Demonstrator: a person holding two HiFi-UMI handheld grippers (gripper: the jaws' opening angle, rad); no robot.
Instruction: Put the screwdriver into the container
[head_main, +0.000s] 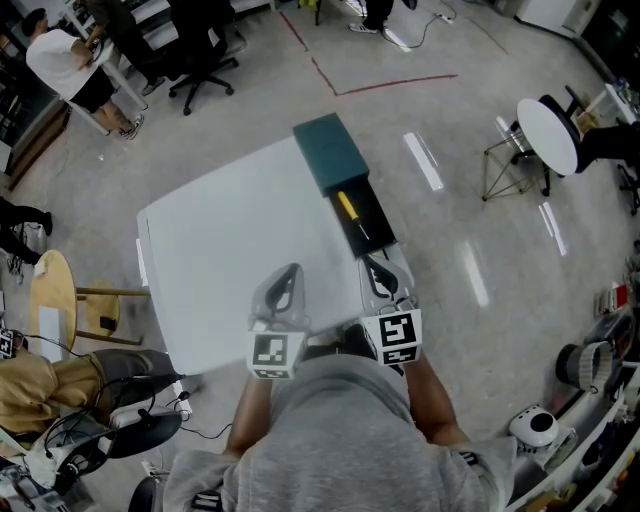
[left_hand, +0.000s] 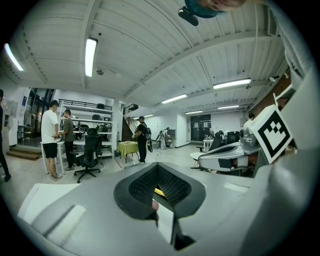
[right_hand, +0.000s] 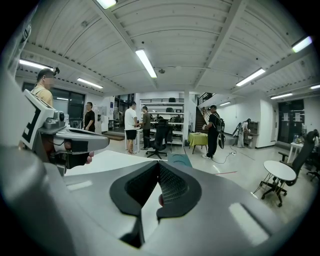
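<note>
1. Currently I read the screwdriver (head_main: 348, 207), yellow-handled, lying inside the black open part of the container (head_main: 372, 212), lengthwise along it. A sliver of yellow (left_hand: 159, 191) also shows past the jaw tips in the left gripper view.
2. The container sits at the far right edge of the white table (head_main: 230, 260). Its teal sleeve (head_main: 332, 152) lies at the far end, in line with the black part and butting against it.
3. My right gripper (head_main: 370, 262) points at the near end of the black part, tips just beside it; I cannot tell whether they touch. In its own view the jaws (right_hand: 159, 164) are closed tip to tip with nothing between them.
4. My left gripper (head_main: 292, 270) is over bare tabletop, to the left of the right one and apart from the container. Its own view shows the jaws (left_hand: 157, 165) likewise pressed together and empty.
5. Both marker cubes, left (head_main: 272, 352) and right (head_main: 398, 338), sit close to my chest at the near table edge.
6. Surroundings: a black office chair (head_main: 205, 60) and people (head_main: 65, 65) at upper left, a wooden stool (head_main: 55, 300) at left, a small round table (head_main: 548, 135) at right, and red tape lines (head_main: 390, 85) on the floor beyond the container.
</note>
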